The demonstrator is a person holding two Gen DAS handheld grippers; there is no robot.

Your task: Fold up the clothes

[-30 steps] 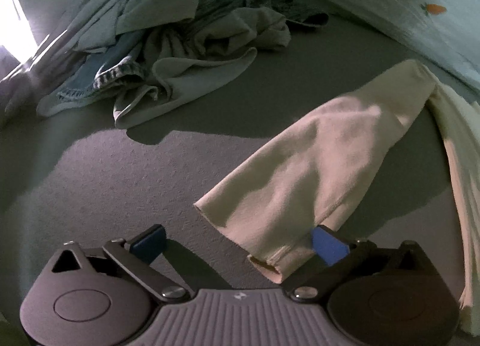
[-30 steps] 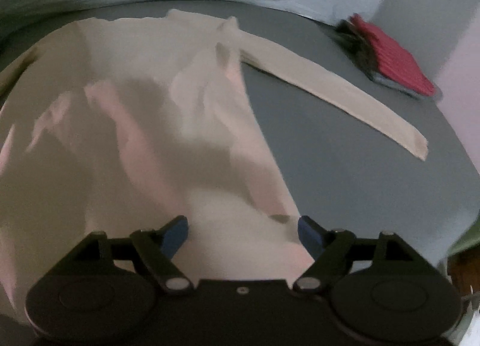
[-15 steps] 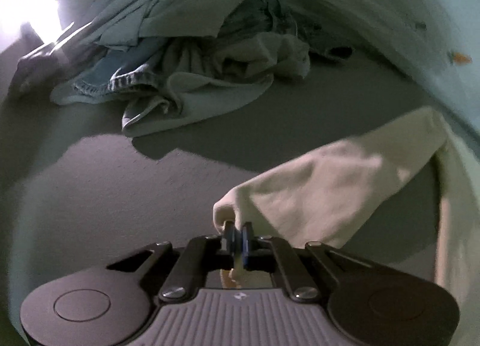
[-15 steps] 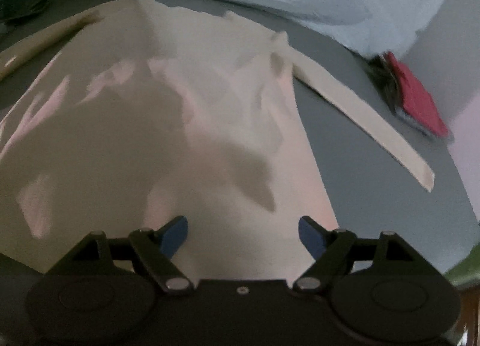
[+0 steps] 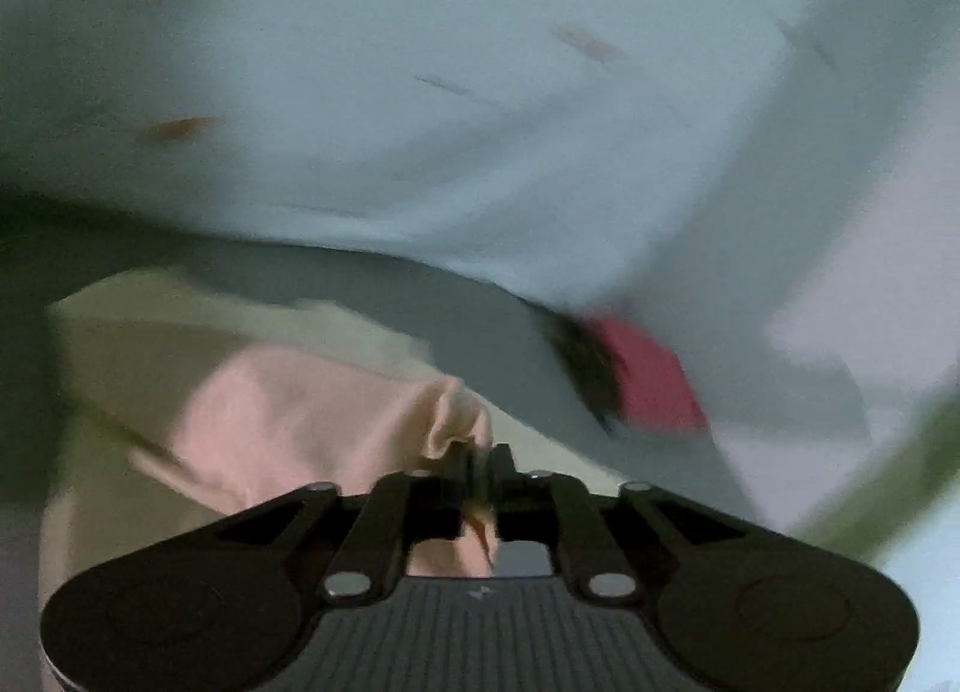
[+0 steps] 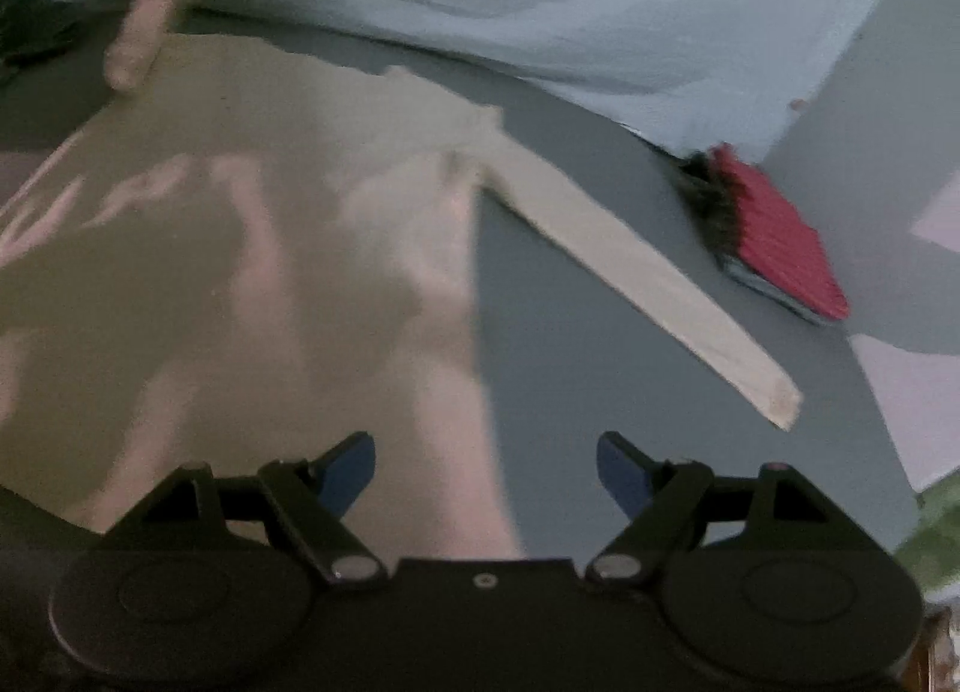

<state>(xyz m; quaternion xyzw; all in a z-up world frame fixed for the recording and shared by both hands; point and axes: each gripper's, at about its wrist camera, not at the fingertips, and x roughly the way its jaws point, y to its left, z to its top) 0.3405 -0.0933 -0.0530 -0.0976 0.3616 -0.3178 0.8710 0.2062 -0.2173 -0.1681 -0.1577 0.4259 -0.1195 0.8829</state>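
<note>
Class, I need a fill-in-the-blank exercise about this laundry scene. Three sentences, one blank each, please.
The cream shirt lies spread on a ___ surface.
Beyond its outstretched sleeve lies a ___ ribbed item.
The right claw has its jaws ___, with nothing gripped.
Missing words: grey; red; open.

The left gripper (image 5: 478, 467) is matt black: two rounded housings with shallow round recesses, angled link arms on silver pivot screws, and a grey ribbed plate between them bearing a small pale mark. The right gripper (image 6: 486, 467) has the same black build, with triangular cut-outs in the outer links, silver pivot screws, one small screw at the centre of its front edge, and blue pads (image 6: 348, 470) on the fingers. No sleeve or hand of the person shows in either view.
</note>
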